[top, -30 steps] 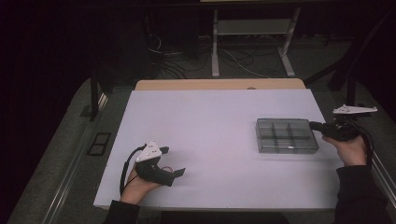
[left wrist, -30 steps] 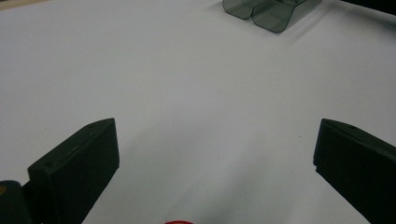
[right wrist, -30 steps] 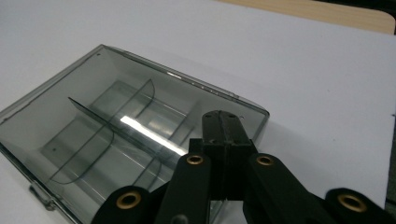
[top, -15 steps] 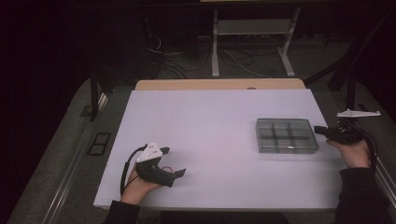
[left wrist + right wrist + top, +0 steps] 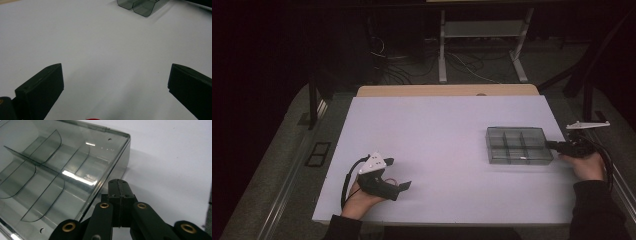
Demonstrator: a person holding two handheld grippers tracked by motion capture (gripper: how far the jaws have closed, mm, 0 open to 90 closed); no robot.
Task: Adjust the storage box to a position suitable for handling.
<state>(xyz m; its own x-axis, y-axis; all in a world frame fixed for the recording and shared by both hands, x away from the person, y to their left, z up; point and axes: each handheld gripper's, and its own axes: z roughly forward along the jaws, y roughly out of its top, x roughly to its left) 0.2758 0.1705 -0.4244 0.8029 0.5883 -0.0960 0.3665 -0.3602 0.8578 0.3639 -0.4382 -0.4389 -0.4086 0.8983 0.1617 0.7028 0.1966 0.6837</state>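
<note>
We have the smoked-clear compartment box (image 5: 518,145) lying flat on the right side of the white table (image 5: 437,135), six empty cells under a closed lid as far as we can tell. Right gripper (image 5: 554,145) has its jaws pressed together with nothing between them, tip right at the box's right edge (image 5: 119,185), low by the lid seam; whether it touches we cannot tell. Left gripper (image 5: 399,173) rests near the front left, jaws spread wide over bare table, well apart from the box (image 5: 141,5)
</note>
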